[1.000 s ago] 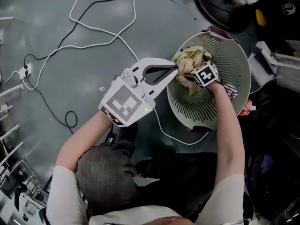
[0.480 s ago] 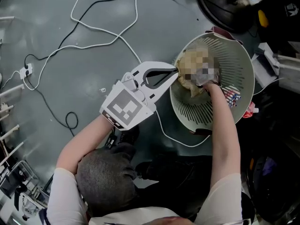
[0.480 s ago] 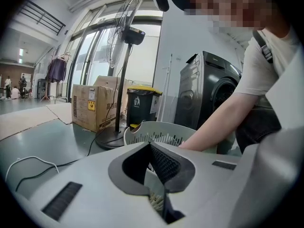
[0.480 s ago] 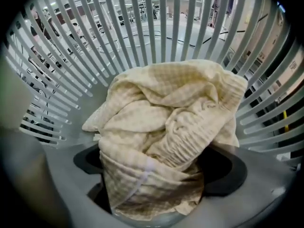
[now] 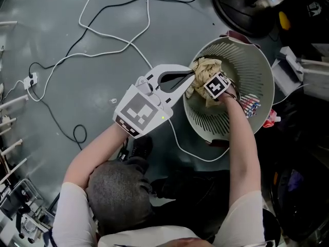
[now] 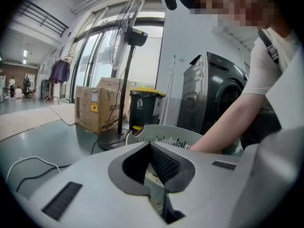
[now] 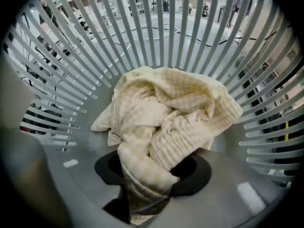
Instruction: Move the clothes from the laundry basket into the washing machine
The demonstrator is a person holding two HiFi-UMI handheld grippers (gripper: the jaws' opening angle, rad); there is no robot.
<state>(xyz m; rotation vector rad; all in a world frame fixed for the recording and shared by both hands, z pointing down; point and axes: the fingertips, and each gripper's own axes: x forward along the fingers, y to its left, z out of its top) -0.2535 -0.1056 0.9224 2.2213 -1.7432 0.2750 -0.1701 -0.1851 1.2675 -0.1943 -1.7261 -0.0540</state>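
Open workshop-like hall: grey floor [image 5: 92,81] strewn with cables [image 5: 148,9], cardboard box [image 6: 97,108], washing machine [image 6: 213,99] (tall windows [image 6: 95,56] behind).

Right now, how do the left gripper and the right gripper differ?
The left gripper pinches the basket rim; the right gripper has just been closing its jaws on the cloth. The left lies nearly level outside the basket; the right points down inside it. Both are shut on something.

Washing machine [image 6: 204,94] partly hidden behind arm [image 6: 228,127]; garment [image 7: 171,122] hides basket [image 5: 254,71] floor.
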